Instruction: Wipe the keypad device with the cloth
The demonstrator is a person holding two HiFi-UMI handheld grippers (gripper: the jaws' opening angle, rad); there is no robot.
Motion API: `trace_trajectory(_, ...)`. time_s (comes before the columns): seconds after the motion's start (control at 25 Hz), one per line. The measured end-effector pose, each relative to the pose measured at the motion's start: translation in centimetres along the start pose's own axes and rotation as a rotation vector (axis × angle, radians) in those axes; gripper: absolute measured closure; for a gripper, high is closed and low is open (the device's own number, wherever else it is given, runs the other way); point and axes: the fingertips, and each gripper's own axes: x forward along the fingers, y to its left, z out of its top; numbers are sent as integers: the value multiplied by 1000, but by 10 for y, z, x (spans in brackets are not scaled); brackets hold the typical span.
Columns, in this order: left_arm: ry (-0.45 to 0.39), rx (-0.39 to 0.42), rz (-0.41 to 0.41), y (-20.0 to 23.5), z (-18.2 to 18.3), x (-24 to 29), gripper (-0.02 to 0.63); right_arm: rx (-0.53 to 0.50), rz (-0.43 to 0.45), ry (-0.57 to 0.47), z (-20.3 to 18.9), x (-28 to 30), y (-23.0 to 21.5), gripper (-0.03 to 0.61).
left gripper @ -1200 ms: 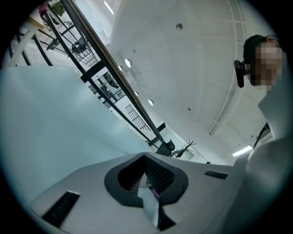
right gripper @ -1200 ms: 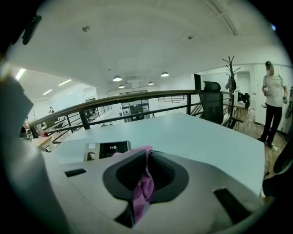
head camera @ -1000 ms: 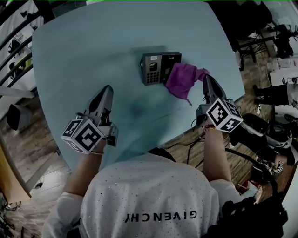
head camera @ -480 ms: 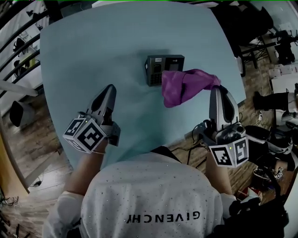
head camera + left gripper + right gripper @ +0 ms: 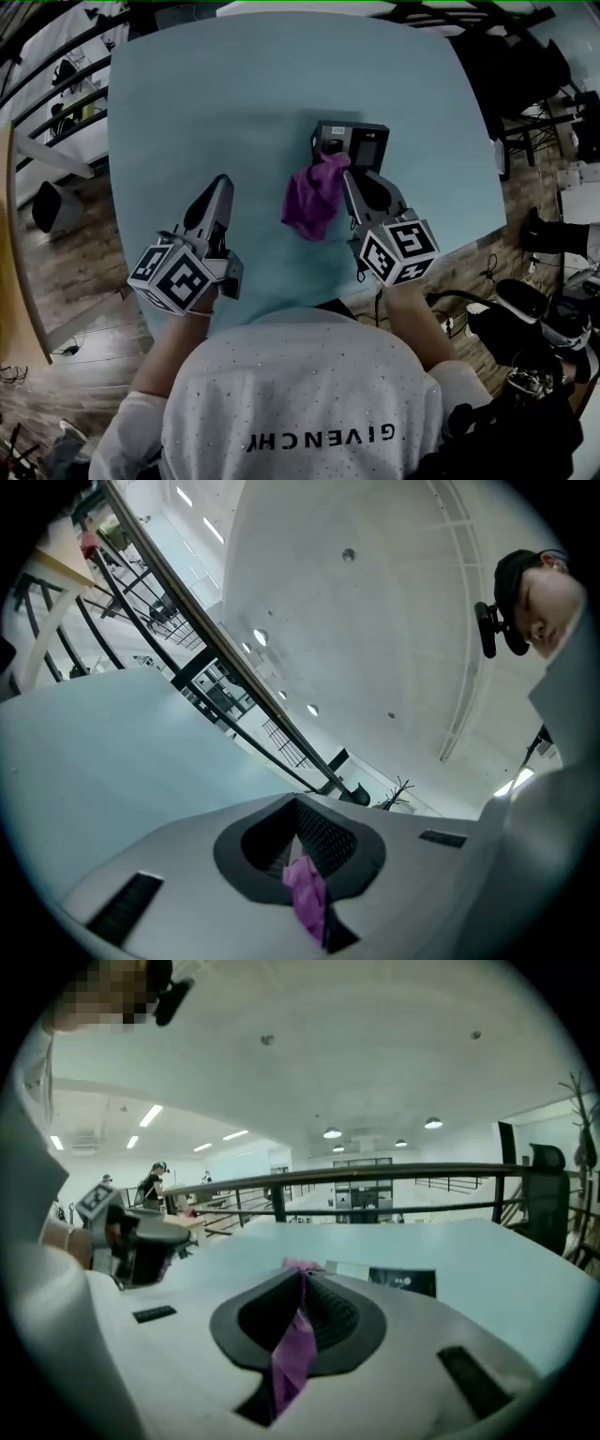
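Keypad device [image 5: 364,141] lies just ahead of right gripper [image 5: 348,175], long axis crosswise; right clamps cloth [image 5: 309,199] at its near edge. Left gripper [image 5: 221,182] farther off, pinching purple scrap [image 5: 305,894].

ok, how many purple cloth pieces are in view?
2. The cloth hangs from the right claw by the keypad device. A small purple scrap is pinched in the left claw, seen only in the left gripper view.
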Motion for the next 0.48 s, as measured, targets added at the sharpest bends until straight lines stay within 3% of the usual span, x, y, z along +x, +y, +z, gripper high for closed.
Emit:
trace_trajectory(0.2, -26, 23, 65, 5, 5, -16, 623, 2, 11, 185, -53, 44, -13, 560)
trace_trajectory(0.48, -56, 32, 129, 2, 6, -19, 623, -84, 25, 201, -56, 50, -28, 560)
